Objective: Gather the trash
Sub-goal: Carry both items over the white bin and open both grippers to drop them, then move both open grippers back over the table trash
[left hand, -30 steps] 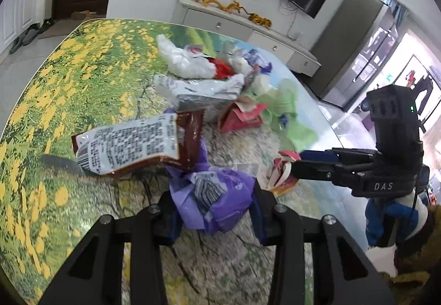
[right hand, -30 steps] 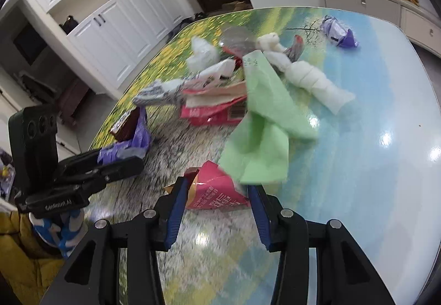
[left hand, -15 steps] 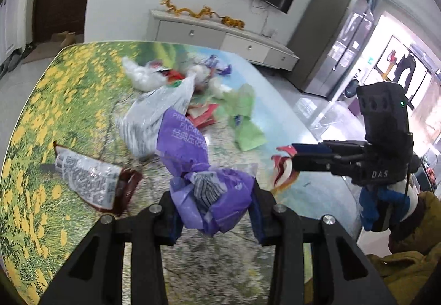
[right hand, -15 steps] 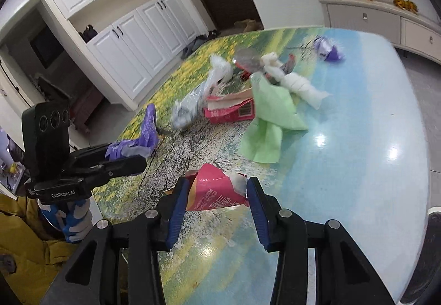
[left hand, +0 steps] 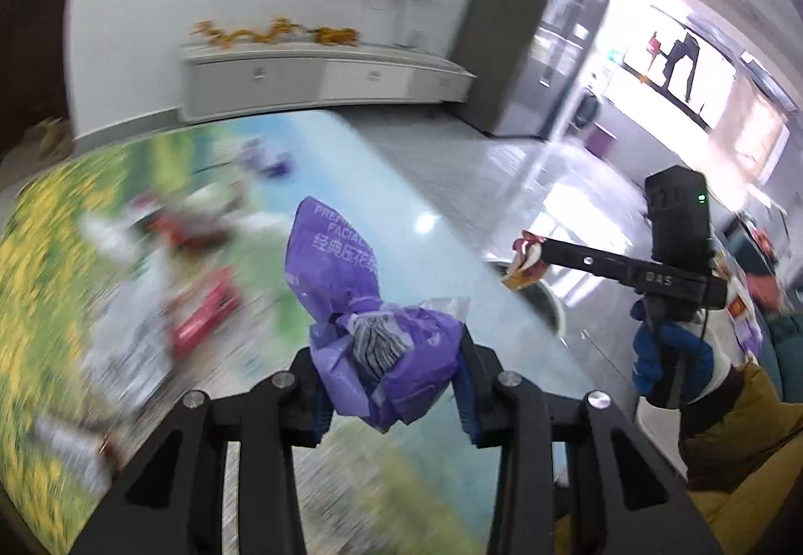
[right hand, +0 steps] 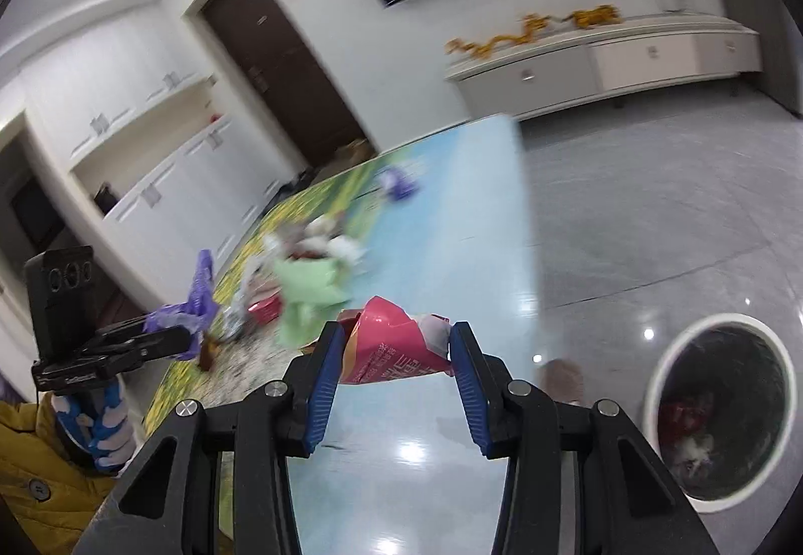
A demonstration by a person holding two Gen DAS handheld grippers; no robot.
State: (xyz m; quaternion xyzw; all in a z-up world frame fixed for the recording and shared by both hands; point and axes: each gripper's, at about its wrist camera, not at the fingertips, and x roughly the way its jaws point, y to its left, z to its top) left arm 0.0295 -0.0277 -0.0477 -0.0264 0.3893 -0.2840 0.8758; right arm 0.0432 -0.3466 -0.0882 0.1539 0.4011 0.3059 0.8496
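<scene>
Left wrist view: the left gripper (left hand: 389, 374) jaws pinch a crumpled purple wrapper (left hand: 371, 329) above the table (left hand: 426, 203). Right wrist view: the right gripper (right hand: 396, 374) jaws pinch a pink wrapper (right hand: 391, 349) over the table edge, with the white-rimmed trash bin (right hand: 722, 409) on the floor to the right.

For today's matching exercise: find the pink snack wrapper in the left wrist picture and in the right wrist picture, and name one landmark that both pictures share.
Left wrist view: the pink snack wrapper is small, right of centre, pinched at the tip of the right hand-held gripper.
Right wrist view: the wrapper is large, low centre, clamped between that gripper's blue fingers.
Shared landmark: the golden dragon ornament on the white sideboard.
</scene>
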